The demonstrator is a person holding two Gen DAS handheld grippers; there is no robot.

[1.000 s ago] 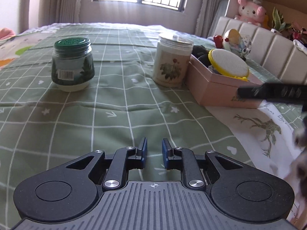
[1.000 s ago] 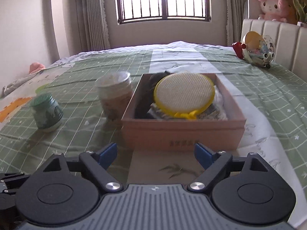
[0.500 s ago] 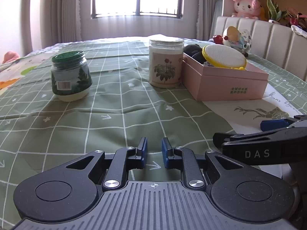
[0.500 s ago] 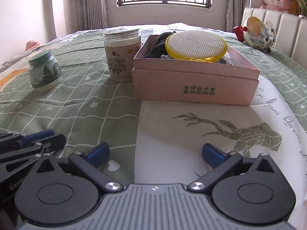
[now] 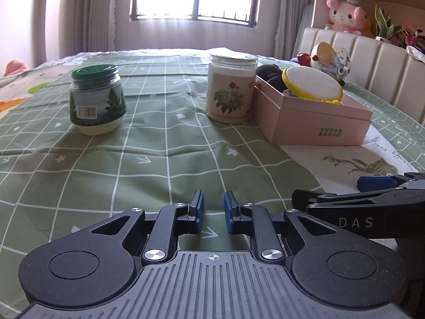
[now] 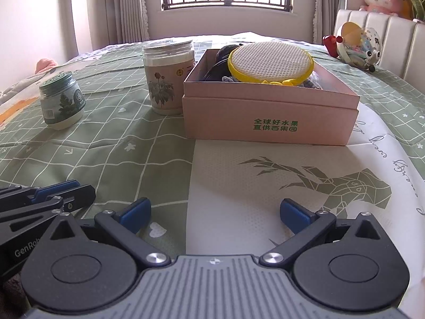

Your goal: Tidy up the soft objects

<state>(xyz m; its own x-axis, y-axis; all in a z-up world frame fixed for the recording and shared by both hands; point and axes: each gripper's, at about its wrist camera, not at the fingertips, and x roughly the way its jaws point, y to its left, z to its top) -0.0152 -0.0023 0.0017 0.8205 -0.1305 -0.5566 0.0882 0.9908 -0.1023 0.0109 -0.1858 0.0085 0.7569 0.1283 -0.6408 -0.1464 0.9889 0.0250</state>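
A pink cardboard box [image 6: 268, 122] [image 5: 313, 122] stands on the green gridded bedspread. A round yellow-rimmed white mesh pad [image 6: 271, 62] [image 5: 312, 85] lies on top of dark soft items [image 6: 220, 63] [image 5: 271, 73] inside it. My right gripper [image 6: 215, 212] is open and empty, low over the bedspread in front of the box. My left gripper [image 5: 213, 210] has its jaws nearly together with a small gap, holding nothing, low over the bedspread to the left of the right gripper [image 5: 372, 196].
A white floral jar [image 6: 167, 77] [image 5: 229, 90] stands just left of the box. A green-lidded jar [image 6: 61, 101] [image 5: 95, 101] stands farther left. A padded headboard [image 5: 372, 61] with toys lies at the right. A window is beyond the bed.
Both grippers have drawn back and lowered toward the near edge of the bed, so the box and jars look farther off. The right gripper now shows beside the left one. Jaw openings are unchanged.
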